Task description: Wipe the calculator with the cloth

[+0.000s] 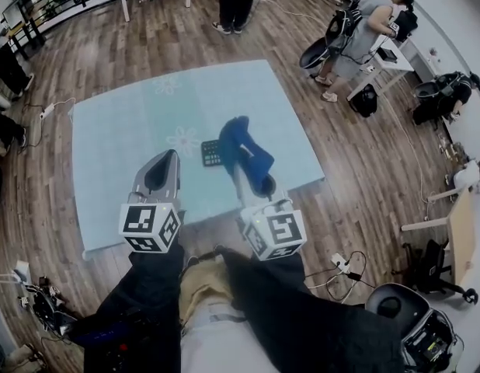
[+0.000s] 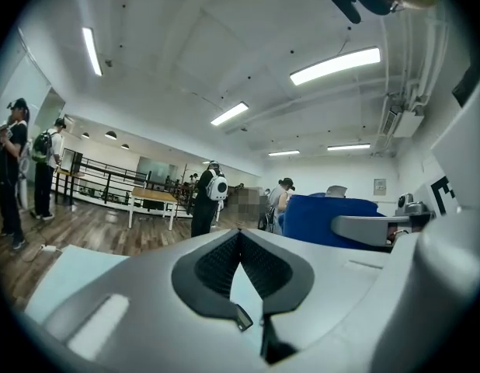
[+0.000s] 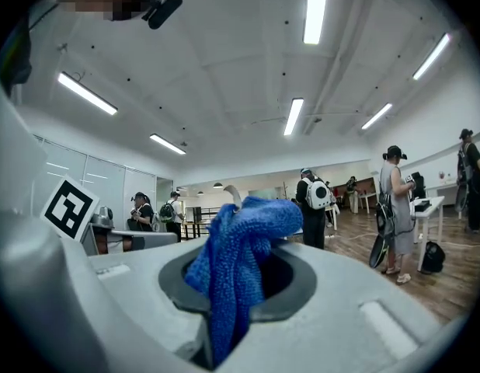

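A dark calculator (image 1: 210, 152) lies near the middle of the table with the pale blue cover (image 1: 123, 130). Its right side is hidden by a blue cloth (image 1: 244, 150) that hangs bunched from my right gripper (image 1: 240, 179). In the right gripper view the cloth (image 3: 238, 247) fills the jaws, and my right gripper (image 3: 241, 212) is shut on it. My left gripper (image 1: 171, 158) hovers just left of the calculator, apart from it. In the left gripper view its pads meet at the tips of my left gripper (image 2: 240, 235), with nothing between them. Both gripper views look out level across the room.
The table's near edge (image 1: 193, 228) runs just ahead of my grippers. A person (image 1: 238, 2) stands beyond the far edge. Another person (image 1: 360, 29) leans at a white desk at the upper right. A power strip with cables (image 1: 341, 264) lies on the wooden floor.
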